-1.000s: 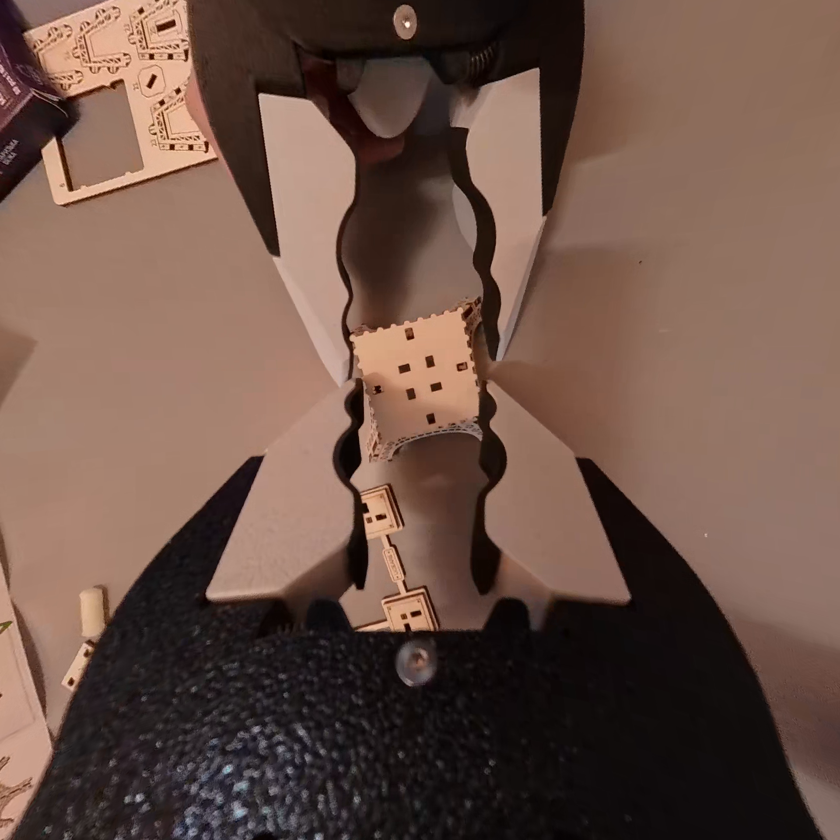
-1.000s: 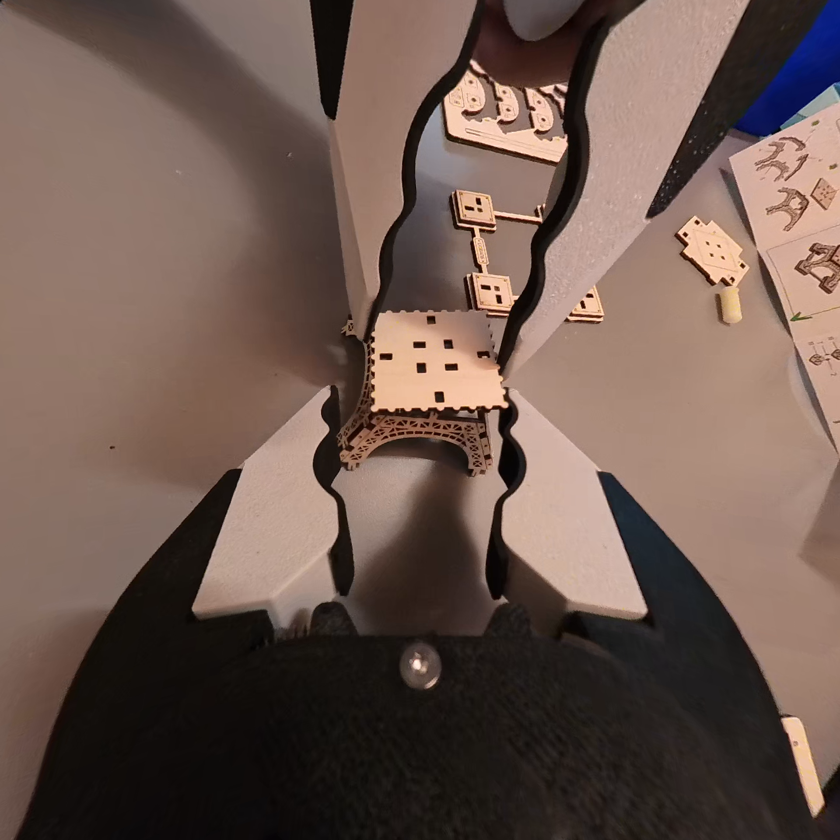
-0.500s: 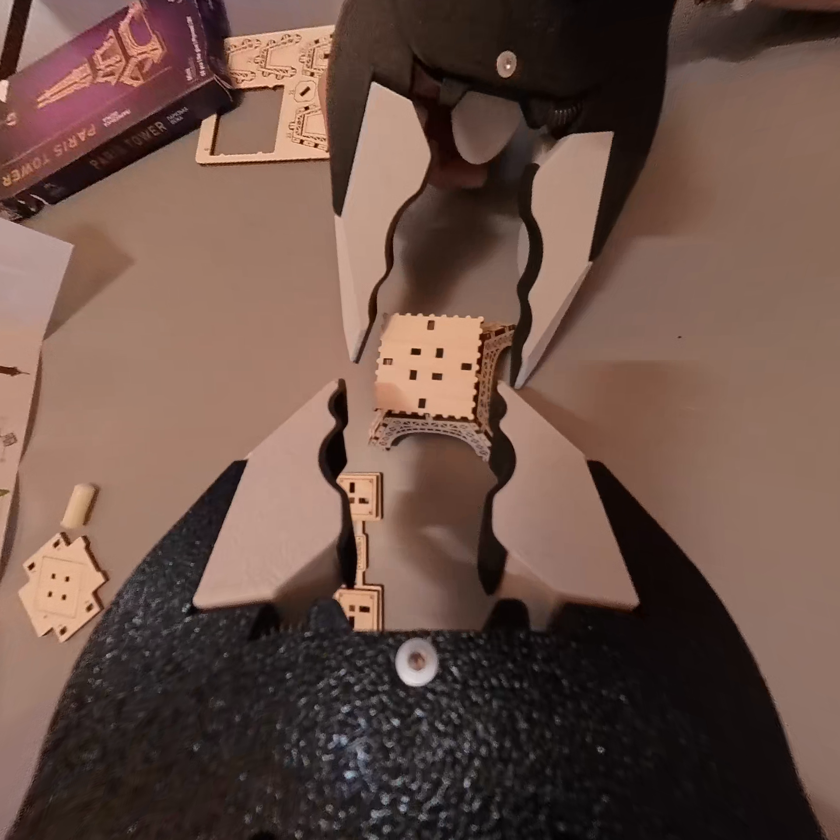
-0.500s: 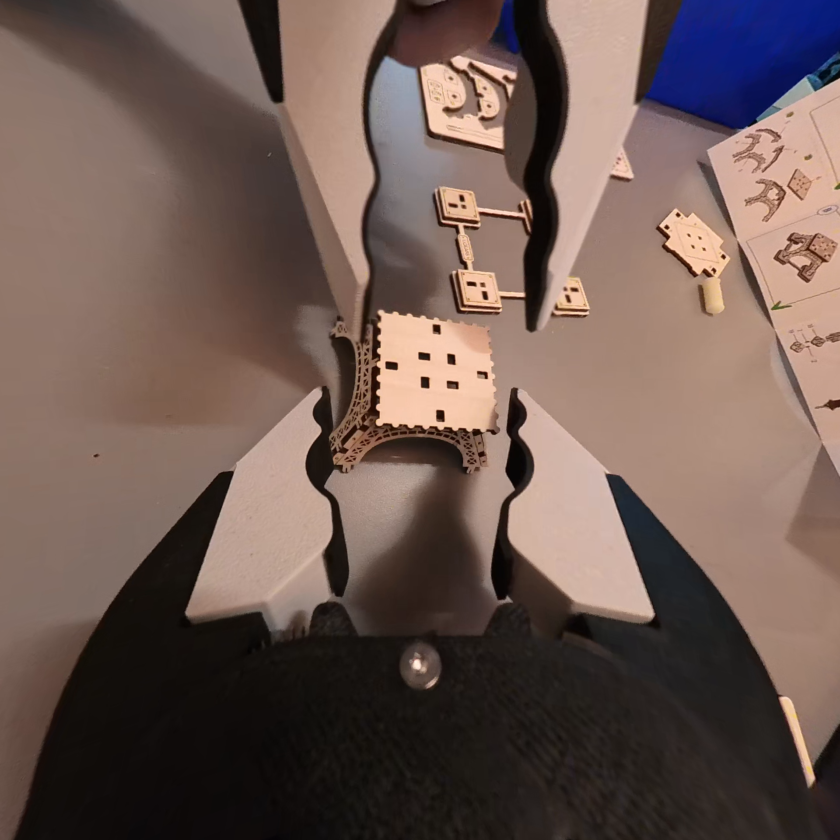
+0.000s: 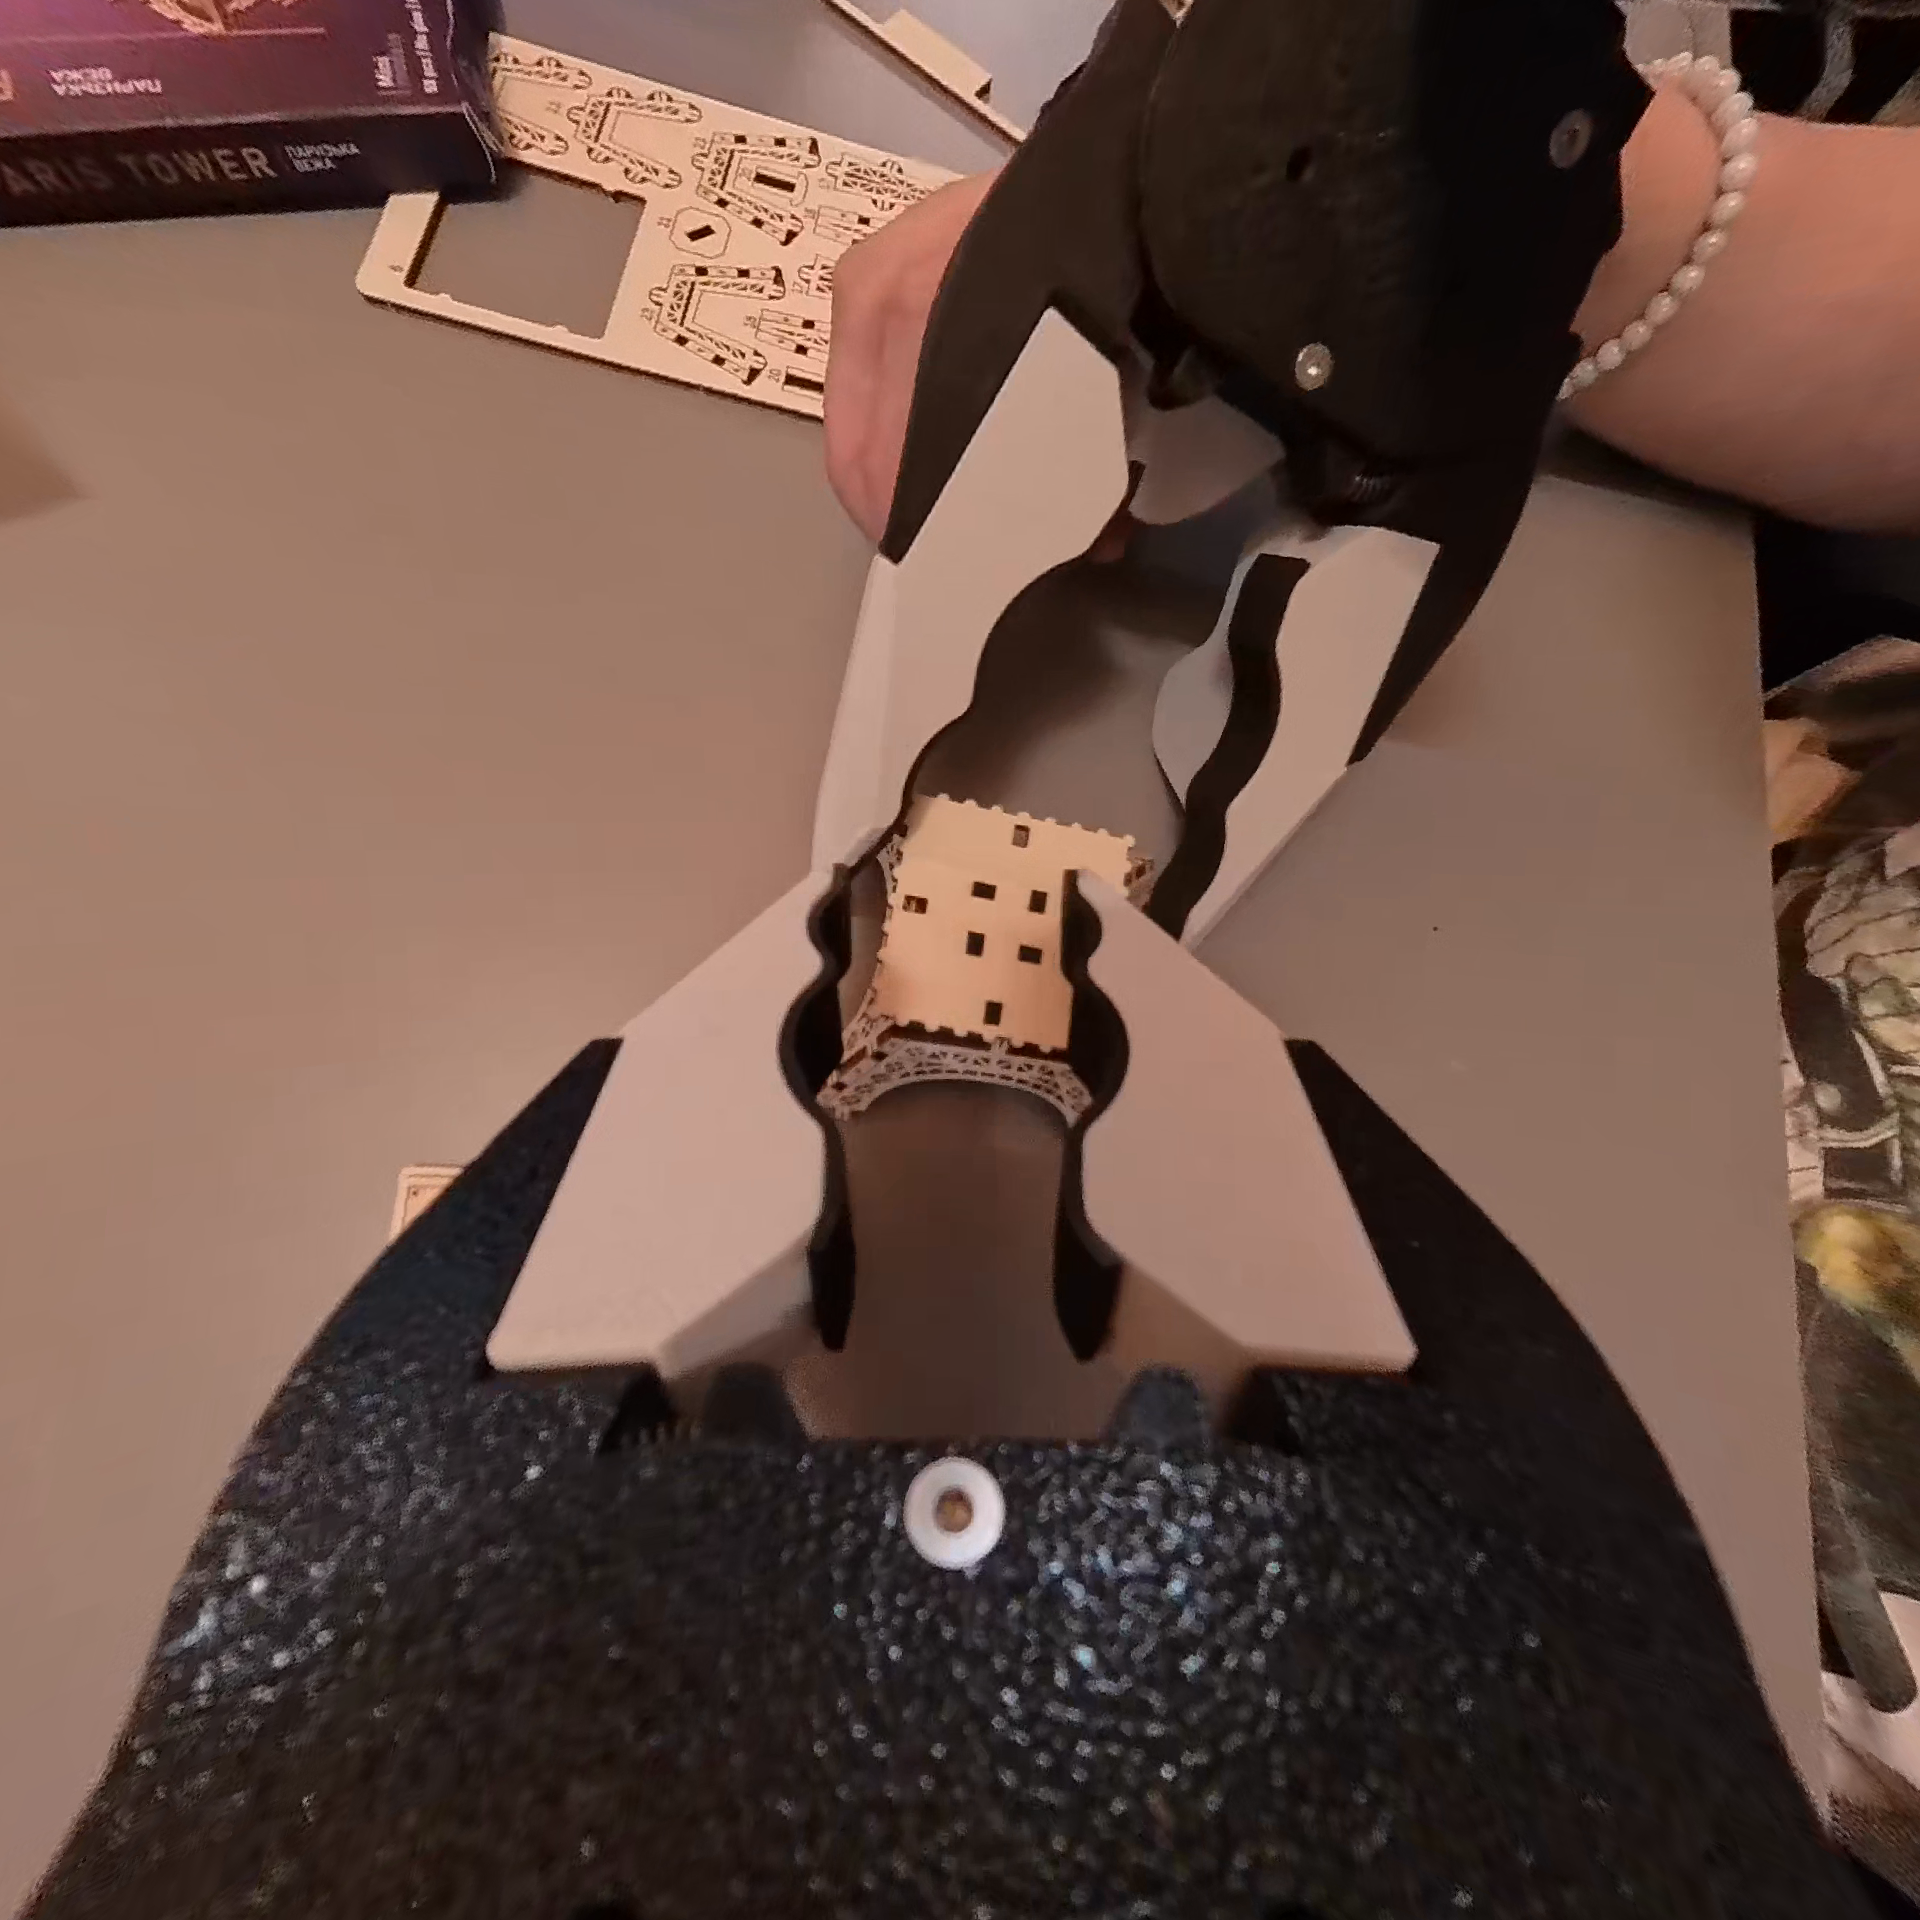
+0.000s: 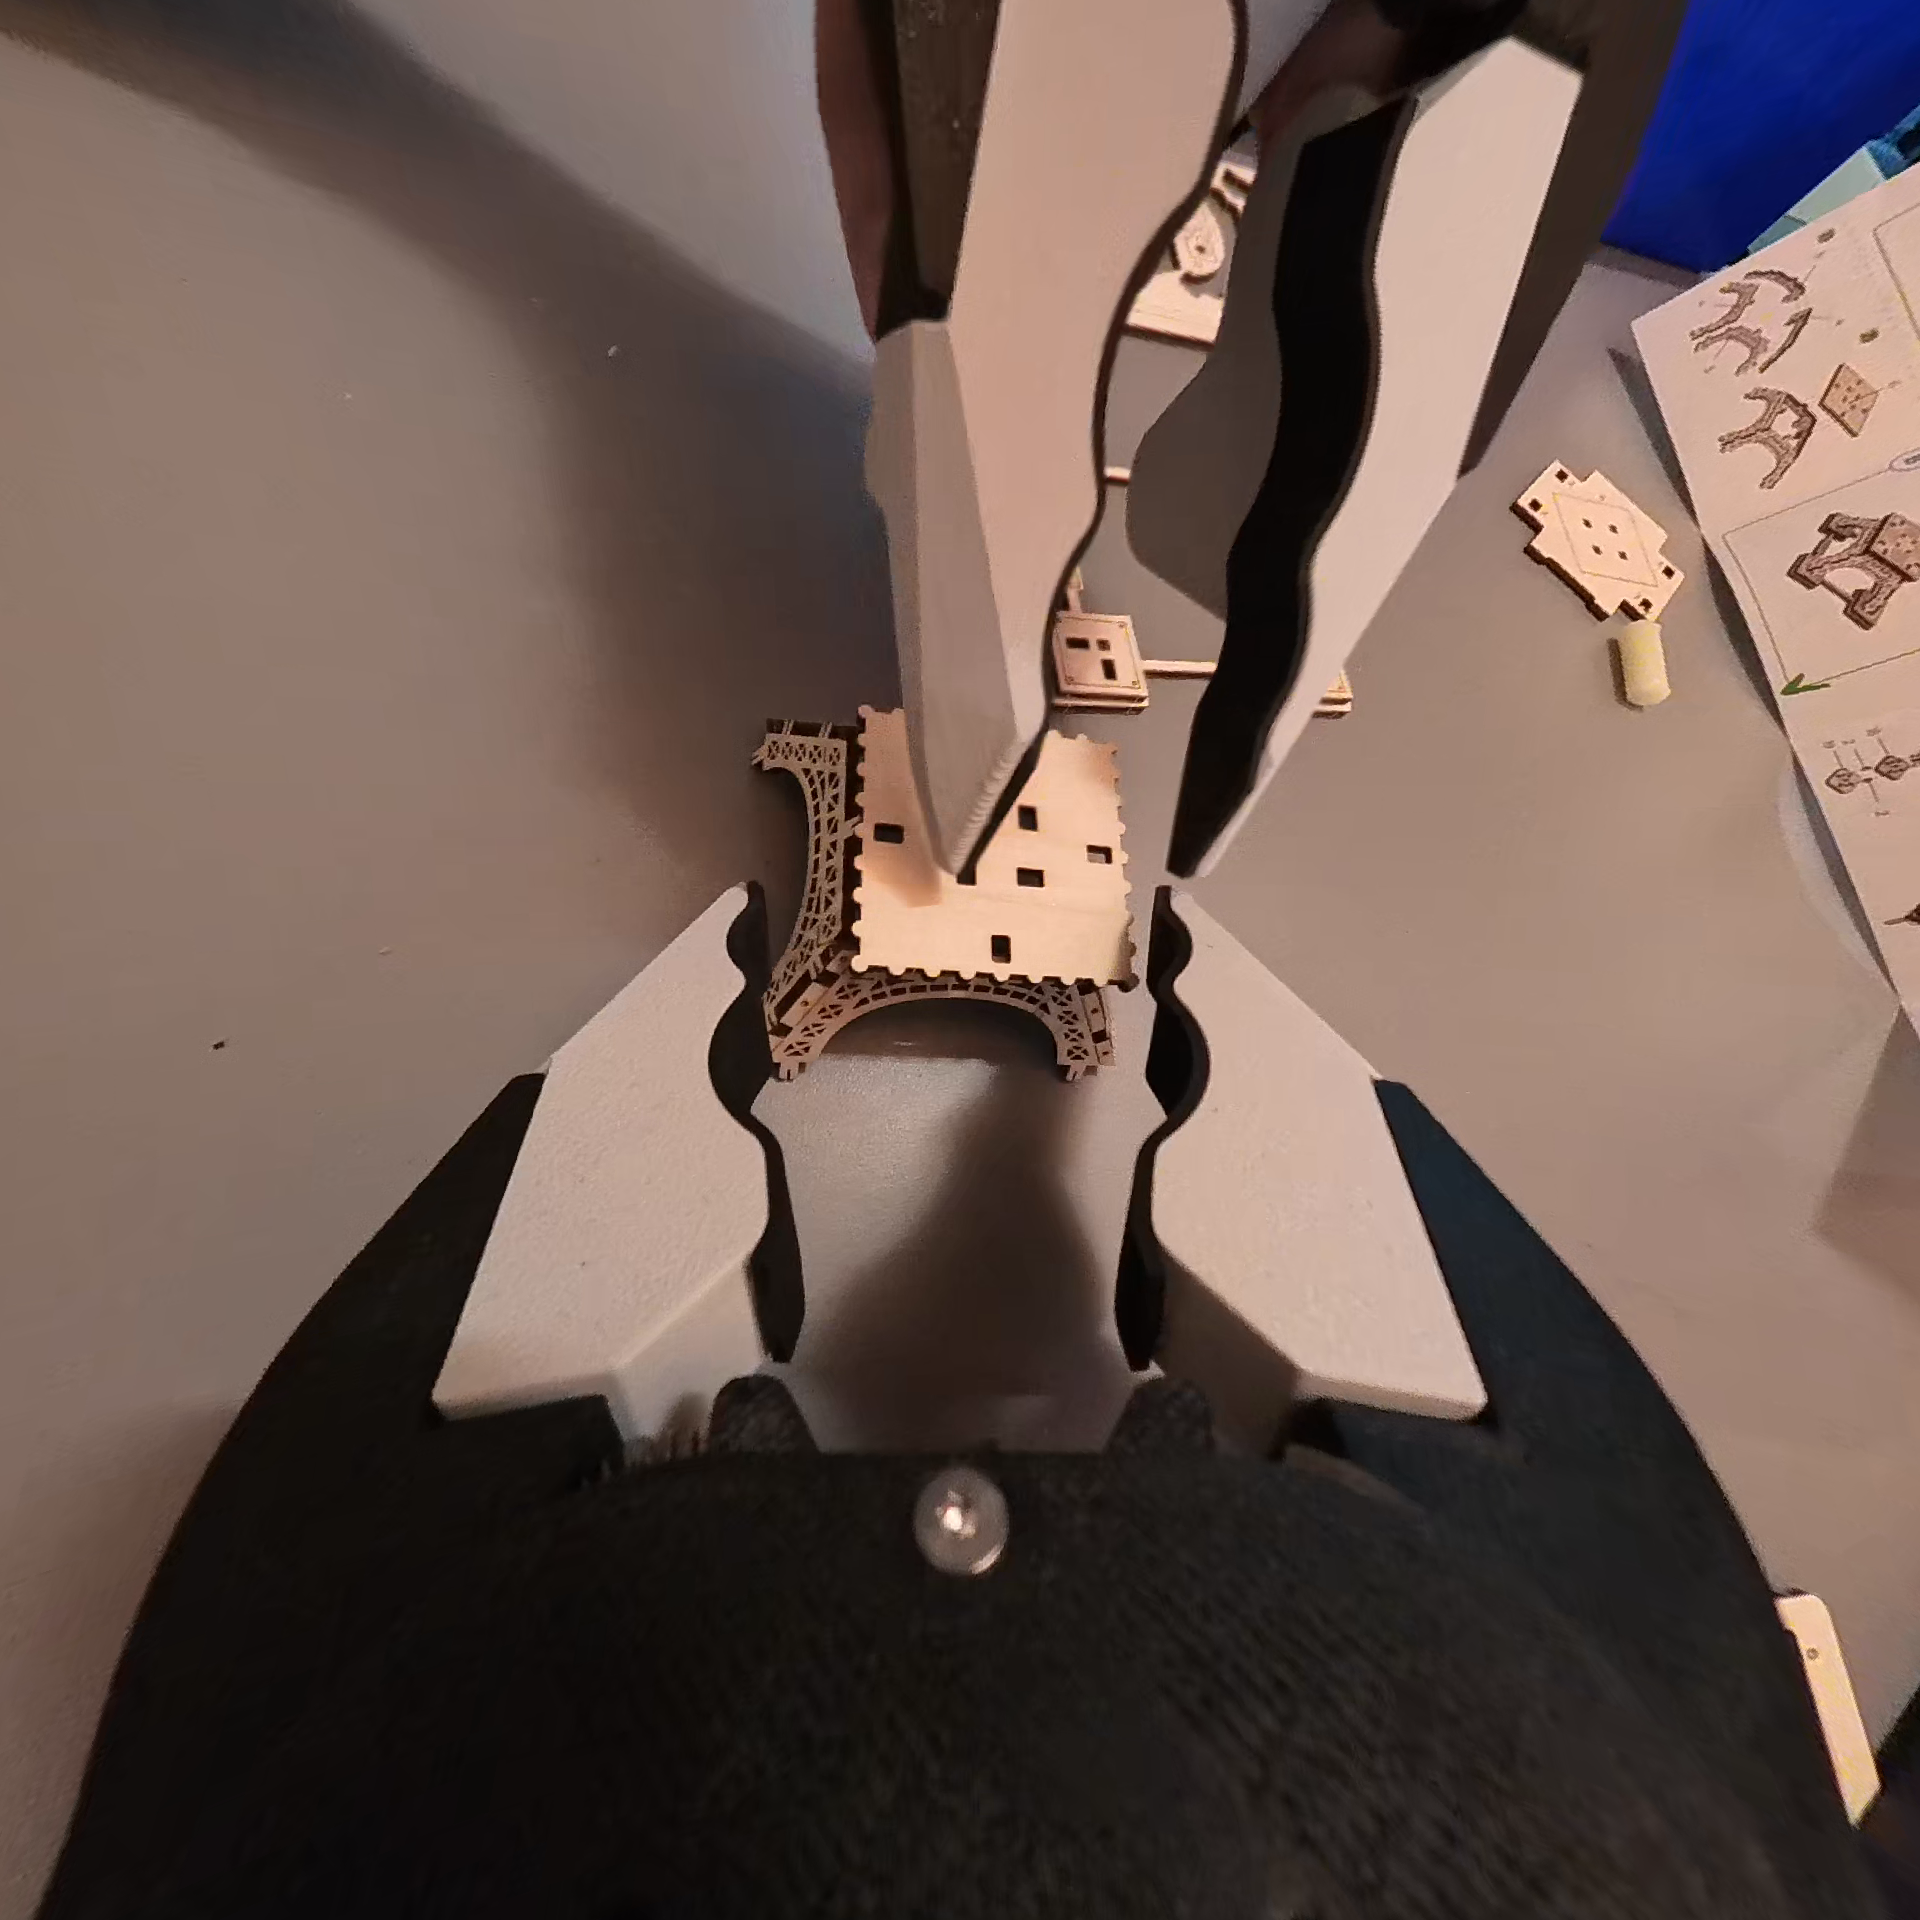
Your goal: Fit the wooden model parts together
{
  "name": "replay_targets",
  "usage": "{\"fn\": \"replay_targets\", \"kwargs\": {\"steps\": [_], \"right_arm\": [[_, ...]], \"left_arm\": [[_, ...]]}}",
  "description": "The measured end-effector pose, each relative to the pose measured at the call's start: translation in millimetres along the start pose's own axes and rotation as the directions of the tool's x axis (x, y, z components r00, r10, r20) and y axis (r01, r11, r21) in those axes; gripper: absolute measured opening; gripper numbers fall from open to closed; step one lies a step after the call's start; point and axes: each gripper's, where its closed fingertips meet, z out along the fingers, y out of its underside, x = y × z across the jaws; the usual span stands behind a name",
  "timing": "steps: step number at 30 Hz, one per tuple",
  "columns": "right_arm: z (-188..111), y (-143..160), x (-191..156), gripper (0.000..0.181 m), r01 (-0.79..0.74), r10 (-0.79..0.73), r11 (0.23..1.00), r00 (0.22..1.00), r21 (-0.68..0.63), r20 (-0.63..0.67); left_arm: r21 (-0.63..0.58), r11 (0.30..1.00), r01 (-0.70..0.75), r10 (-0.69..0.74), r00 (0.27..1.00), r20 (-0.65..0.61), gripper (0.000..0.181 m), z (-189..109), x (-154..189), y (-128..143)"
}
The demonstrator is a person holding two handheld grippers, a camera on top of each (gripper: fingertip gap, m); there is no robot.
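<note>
The wooden tower base, four lattice legs under a square top plate with small slots, stands on the grey table. My left gripper is open and reaches over it from above. In the right wrist view one of its fingertips rests on the top plate, and the other hangs just right of the plate. My right gripper is open, with its tips level with the near legs on either side. Its fingers face mine in the left wrist view.
A dark purple box and a cut-out wooden sheet lie far left. An instruction sheet, a loose wooden plate, a cream peg and small square pieces lie right. A braceleted hand holds the right gripper. Both grippers' tips are close together, under 4 cm apart.
My left gripper has moved forward over the model and one fingertip now sits on the top plate. The right gripper has stayed open around the legs. The model stays on the table.
</note>
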Motion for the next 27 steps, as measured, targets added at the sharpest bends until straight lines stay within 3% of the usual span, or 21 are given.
{"fn": "replay_targets", "kwargs": {"steps": [10,18,27], "right_arm": [[0,0,-1,0.07,0.003,-0.003,1.0,1.0,0.0,0.007],[0,0,-1,0.066,0.005,-0.005,1.0,1.0,-0.001,0.004],[0,0,-1,0.065,0.007,-0.007,1.0,1.0,-0.001,0.004]], "left_arm": [[-0.021,0.999,-0.048,0.049,0.997,0.059,0.047,-1,4,8],[0.074,0.995,-0.072,0.065,0.993,0.095,0.053,-9,3,-4],[-0.035,0.986,-0.164,0.167,0.972,0.165,0.053,-4,9,12]]}}
